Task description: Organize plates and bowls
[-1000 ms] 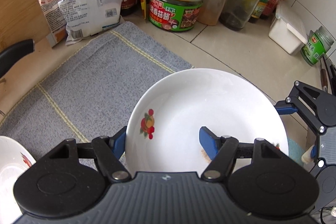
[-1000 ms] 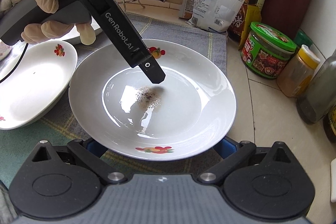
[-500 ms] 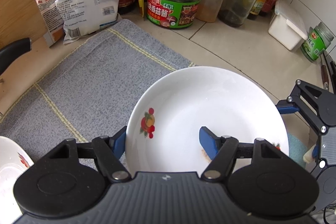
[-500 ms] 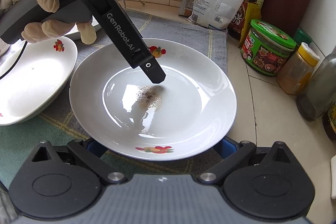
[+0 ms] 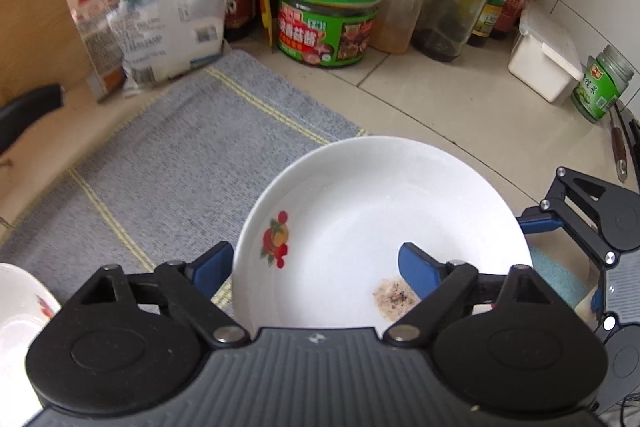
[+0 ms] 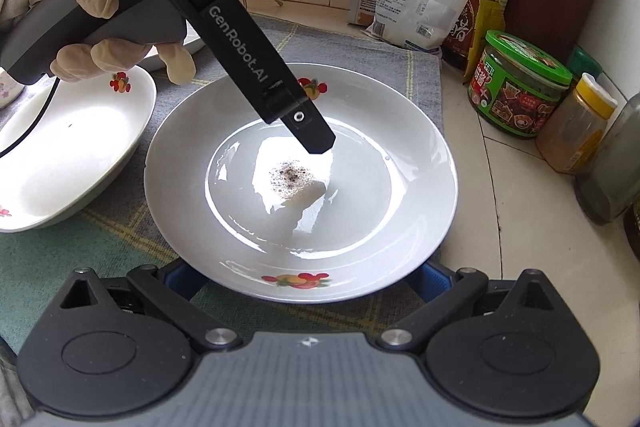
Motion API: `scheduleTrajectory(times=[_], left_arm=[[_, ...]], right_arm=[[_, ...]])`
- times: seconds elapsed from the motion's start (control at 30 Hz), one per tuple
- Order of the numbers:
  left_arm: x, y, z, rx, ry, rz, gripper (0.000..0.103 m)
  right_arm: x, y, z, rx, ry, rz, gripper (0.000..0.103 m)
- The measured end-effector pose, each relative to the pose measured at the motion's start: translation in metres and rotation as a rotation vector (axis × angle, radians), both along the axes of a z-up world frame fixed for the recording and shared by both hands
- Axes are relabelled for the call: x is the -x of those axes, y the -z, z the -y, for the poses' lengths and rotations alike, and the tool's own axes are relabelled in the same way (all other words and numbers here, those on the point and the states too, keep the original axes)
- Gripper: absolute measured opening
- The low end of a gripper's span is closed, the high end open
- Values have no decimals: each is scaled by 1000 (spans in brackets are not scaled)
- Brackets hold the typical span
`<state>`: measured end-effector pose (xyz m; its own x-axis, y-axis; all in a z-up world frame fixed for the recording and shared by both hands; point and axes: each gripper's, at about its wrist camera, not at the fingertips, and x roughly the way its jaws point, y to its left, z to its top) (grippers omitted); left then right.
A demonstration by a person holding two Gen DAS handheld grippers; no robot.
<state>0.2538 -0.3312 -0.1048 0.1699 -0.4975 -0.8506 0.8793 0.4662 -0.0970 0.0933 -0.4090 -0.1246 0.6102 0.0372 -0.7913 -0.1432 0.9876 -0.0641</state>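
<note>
A white plate (image 6: 300, 183) with fruit motifs on its rim and a dark speckled residue at its centre lay flat, half on the grey mat (image 6: 360, 55). A second white dish (image 6: 68, 155), similarly decorated, sat just beside it on the mat.

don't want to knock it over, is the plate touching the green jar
Apart. The right wrist view shows a strip of bare counter between the plate rim and the green jar.
</note>
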Motion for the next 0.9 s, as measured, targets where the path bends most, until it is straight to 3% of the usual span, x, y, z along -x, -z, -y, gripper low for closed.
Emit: scheduleTrajectory(times=[0.2,0.57,0.8,0.9], left_arm=[[8,-20,-20,34,-59,29,89],[44,-60,-86,121,-264,101,93],[70,-64,-131,141,-372,93,93],[77,-63,-152,143,-401,86,93]], right_arm=[[11,-2,1,-7,23,2,103],[42,-17,7,-93,90,35,103],[57,-24,-9,-181,49,135,103],[59,-28,-30,-135,4,134,103]])
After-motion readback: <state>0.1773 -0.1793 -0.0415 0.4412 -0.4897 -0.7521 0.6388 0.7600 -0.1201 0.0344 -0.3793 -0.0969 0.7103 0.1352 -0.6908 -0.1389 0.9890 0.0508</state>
